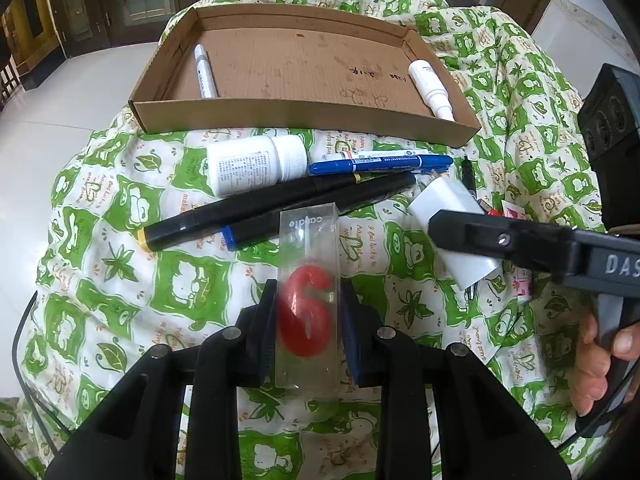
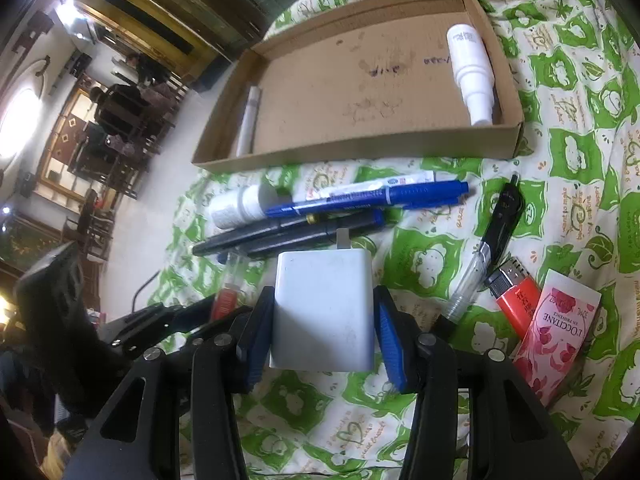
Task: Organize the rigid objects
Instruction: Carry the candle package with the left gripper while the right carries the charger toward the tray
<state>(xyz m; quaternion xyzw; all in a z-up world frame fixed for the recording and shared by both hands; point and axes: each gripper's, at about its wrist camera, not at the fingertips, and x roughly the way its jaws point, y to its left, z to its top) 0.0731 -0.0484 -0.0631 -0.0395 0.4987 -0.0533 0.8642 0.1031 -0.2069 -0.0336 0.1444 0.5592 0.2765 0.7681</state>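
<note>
Both pairs of jaws are closed on loads: the left gripper [image 1: 308, 312] clamps a clear candle box [image 1: 307, 300] with a red "6" inside, its lower end hidden between the fingers, and the right gripper [image 2: 320, 320] squeezes a white charger [image 2: 324, 312] whose prongs barely show at its far edge. Beyond them the cardboard tray [image 1: 304, 114] sits on the green-patterned cloth [image 1: 120, 272], holding a white marker [image 1: 205, 72] at its left wall and a white spray bottle [image 1: 430, 88] at its right. Between tray and grippers lie a pill bottle [image 1: 256, 164], a blue marker [image 1: 380, 163] and two black markers [image 1: 280, 204], overlapping so their labels are hard to read, while the pink tube [image 2: 556, 328] is partly cut off behind the right finger.
</note>
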